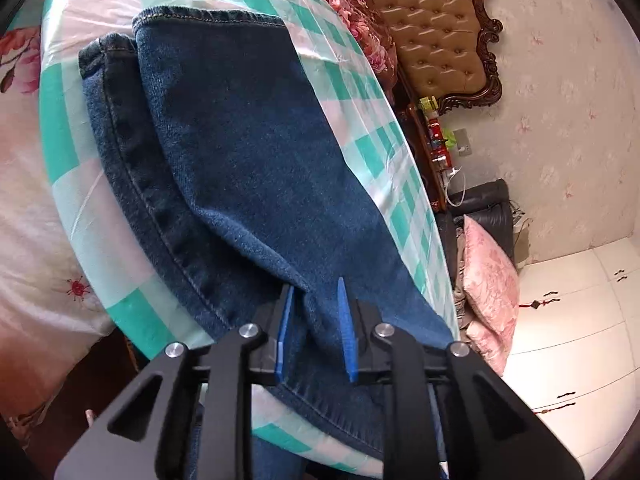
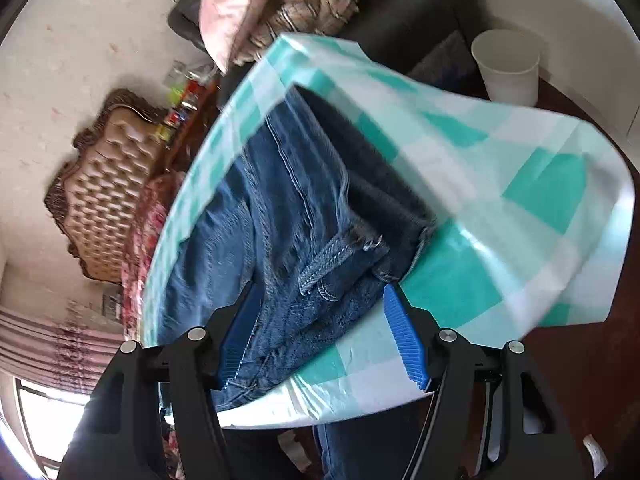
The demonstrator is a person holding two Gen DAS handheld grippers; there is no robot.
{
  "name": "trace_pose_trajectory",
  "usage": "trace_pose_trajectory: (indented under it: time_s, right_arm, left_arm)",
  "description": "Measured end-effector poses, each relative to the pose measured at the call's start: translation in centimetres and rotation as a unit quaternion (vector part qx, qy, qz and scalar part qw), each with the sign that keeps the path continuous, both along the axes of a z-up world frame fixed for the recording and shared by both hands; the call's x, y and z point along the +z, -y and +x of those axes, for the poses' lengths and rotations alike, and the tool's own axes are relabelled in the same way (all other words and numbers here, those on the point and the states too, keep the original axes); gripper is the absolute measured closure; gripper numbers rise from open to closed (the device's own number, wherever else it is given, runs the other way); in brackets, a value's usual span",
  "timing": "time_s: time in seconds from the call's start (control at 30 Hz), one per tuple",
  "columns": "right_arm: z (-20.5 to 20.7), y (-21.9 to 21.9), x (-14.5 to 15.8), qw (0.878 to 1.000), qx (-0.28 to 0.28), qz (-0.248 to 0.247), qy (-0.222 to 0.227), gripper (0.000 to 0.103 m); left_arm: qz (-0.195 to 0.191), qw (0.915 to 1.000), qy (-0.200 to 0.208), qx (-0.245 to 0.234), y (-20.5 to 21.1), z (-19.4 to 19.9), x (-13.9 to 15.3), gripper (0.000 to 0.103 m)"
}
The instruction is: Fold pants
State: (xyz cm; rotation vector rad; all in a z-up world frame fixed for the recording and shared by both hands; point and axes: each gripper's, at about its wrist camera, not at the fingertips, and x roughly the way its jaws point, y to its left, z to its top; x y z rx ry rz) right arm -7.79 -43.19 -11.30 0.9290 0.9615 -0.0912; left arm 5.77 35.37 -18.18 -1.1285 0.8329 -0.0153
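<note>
Table (image 1: 60, 128): round top under a glossy cloth checked in teal, pale mint and white; it bore the pants, with bed linen and a tufted headboard (image 1: 440, 28) beyond.
Pants (image 1: 240, 168): dark blue denim, folded into a long stack across the cloth. In the left wrist view a smooth upper layer lay over a second layer whose stitched seam and hem stuck out along its left side. In the right wrist view, slightly blurred, paler worn denim showed seams, a belt loop and a frayed edge near the table's near rim; some fabric hung over that rim.
Left gripper (image 1: 316, 330): blue pads slightly apart, a ridge of denim between them; I could not tell whether they pressed on it.
Right gripper (image 2: 324, 336): pads spread wide, straddling the bunched end of the pants without pinching it.
Bin (image 2: 506, 66): white, on the floor past the table.
</note>
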Motion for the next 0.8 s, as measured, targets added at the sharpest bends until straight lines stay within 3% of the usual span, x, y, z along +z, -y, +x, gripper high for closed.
trace_pose_trajectory:
  time_s: [0.1, 0.2, 0.23, 0.3, 0.33, 0.37, 0.43, 0.5, 0.6, 0.7, 0.8]
  right_arm:
    - [0.8, -0.4, -0.3, 1.000, -0.012, -0.012, -0.001, 0.040]
    - [1.5, -0.7, -0.3, 0.999, -0.021, -0.033, -0.017, 0.053]
    - [1.8, -0.9, -0.2, 0.999, -0.021, -0.040, -0.023, 0.062]
    - [2.3, -1.1, -0.2, 0.998, -0.017, -0.051, -0.028, 0.077]
    - [2.6, -1.1, -0.1, 0.998, -0.017, -0.057, -0.032, 0.088]
    - [3.0, -1.1, 0.2, 0.997, -0.014, -0.061, -0.034, 0.091]
    - [3.5, -0.7, 1.8, 0.998, -0.010, -0.063, -0.024, 0.093]
    - [3.6, 0.0, 5.1, 0.999, -0.004, -0.042, 0.013, 0.094]
    - [2.5, 0.7, 8.6, 0.995, -0.003, -0.093, 0.028, 0.094]
    - [2.7, 1.6, 5.0, 0.995, 0.006, -0.097, -0.028, 0.094]
    - [3.7, 0.6, 1.1, 0.985, 0.022, -0.149, -0.087, 0.094]
  left_arm:
    - [-0.032, 0.9994, 0.005, 0.013, -0.7, 0.1, -0.6, 0.074]
    - [-0.047, 0.9986, 0.004, 0.023, -1.4, 0.3, -1.1, 0.073]
    - [-0.052, 0.9984, 0.005, 0.025, -1.5, 0.3, -1.2, 0.073]
    - [-0.062, 0.9977, -0.002, 0.029, -1.8, 0.6, -1.7, 0.077]
    - [-0.062, 0.9975, -0.010, 0.032, -2.0, 0.9, -2.0, 0.093]
    - [-0.056, 0.9979, -0.013, 0.031, -2.1, 1.1, -1.9, 0.101]
    - [-0.041, 0.9986, -0.011, 0.032, -2.7, 1.7, -0.4, 0.101]
    - [-0.037, 0.9986, 0.003, 0.036, -3.1, 1.5, 2.2, 0.101]
    - [0.028, 0.9994, -0.002, 0.021, -1.8, -0.3, 5.4, 0.101]
    - [0.011, 0.9986, -0.049, 0.012, -1.8, -1.0, 1.5, 0.101]
    - [0.028, 0.9974, -0.066, 0.007, -1.5, -1.1, -0.5, 0.101]
